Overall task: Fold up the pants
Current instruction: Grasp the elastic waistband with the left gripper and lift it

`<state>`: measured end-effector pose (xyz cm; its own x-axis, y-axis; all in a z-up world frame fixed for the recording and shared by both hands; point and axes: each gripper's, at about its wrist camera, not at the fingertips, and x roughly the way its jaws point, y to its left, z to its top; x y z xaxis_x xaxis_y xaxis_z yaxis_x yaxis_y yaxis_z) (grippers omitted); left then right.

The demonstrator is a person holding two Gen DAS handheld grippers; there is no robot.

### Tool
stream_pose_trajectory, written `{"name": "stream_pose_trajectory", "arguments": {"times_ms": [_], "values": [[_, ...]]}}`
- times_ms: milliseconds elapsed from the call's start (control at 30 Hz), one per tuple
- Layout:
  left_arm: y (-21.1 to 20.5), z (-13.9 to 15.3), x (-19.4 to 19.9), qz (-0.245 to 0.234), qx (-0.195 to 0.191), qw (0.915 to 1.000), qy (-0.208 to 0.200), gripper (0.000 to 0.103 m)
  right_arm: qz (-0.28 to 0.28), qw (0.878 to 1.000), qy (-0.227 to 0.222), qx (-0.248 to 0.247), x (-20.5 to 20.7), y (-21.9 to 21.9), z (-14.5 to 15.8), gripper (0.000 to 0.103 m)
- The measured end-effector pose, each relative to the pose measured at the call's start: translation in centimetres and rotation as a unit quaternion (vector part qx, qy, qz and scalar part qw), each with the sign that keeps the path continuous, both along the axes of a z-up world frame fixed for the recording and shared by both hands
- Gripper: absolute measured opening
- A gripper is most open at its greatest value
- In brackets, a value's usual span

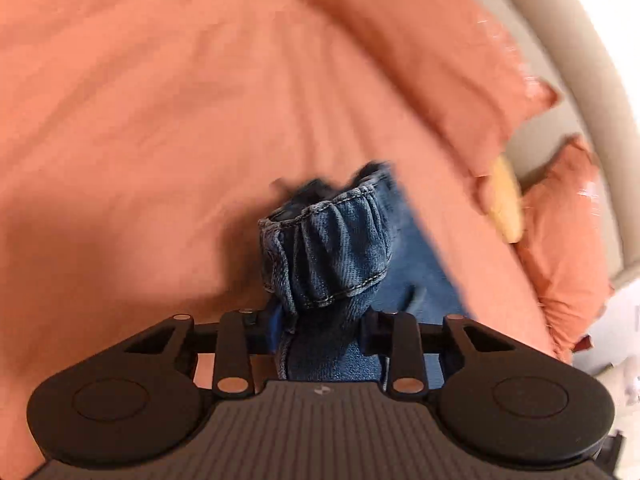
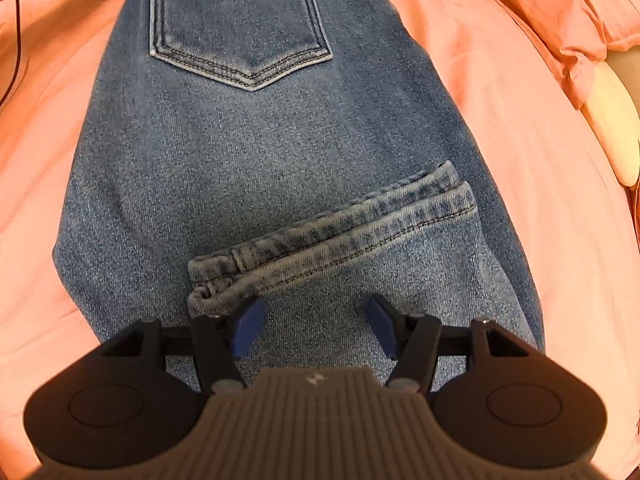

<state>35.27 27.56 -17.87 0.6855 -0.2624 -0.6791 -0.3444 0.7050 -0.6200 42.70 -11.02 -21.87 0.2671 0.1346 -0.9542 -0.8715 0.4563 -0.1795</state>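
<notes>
A salmon-sheeted bed [image 2: 520, 208] carries the jeans [image 2: 248, 160]. A bunched hem [image 1: 332, 248] is pinched in the left hand-held gripper [image 1: 328, 328]; the right hand-held gripper [image 2: 316, 324] is spread above the folded leg. Soft, fairly heavy denim is probably best held at stitched hems.

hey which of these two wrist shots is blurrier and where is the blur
Left wrist view: the bedsheet and pillows are motion-smeared, while the bunched jeans in the left gripper stay fairly crisp. Right wrist view: sharp, the back pocket stitching clear.

1. The jeans [image 2: 256, 168] are faded blue denim with darker stitching.
2. The bedsheet [image 1: 140, 100] beneath the jeans is plain salmon-orange.
3. The pillow [image 1: 568, 240] beside the jeans matches the bedsheet.
</notes>
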Motion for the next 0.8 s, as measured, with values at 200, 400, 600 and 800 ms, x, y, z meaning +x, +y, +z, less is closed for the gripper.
{"name": "stream_pose_trajectory", "arguments": {"times_ms": [200, 400, 600, 800], "values": [[-3.3, 7.2, -0.5, -0.053, 0.037, 0.9955, -0.069, 0.032, -0.028, 0.999, -0.005, 0.017, -0.2, -0.8, 0.3, 0.057], [-11.1, 15.0, -1.0, -0.12, 0.096, 0.9782, -0.14, 0.031, -0.09, 0.994, -0.006, 0.063, -1.3, -4.1, 2.4, 0.061], [-22.3, 19.6, -2.8, -0.203, 0.184, 0.9425, -0.192, 0.031, -0.136, 0.986, -0.03, 0.087, -3.8, -10.0, 5.0, 0.061], [-34.2, 18.9, -3.2, -0.294, 0.242, 0.9043, -0.193, 0.03, -0.215, 0.969, -0.038, 0.12, -5.5, -17.2, 6.5, 0.061]]}}
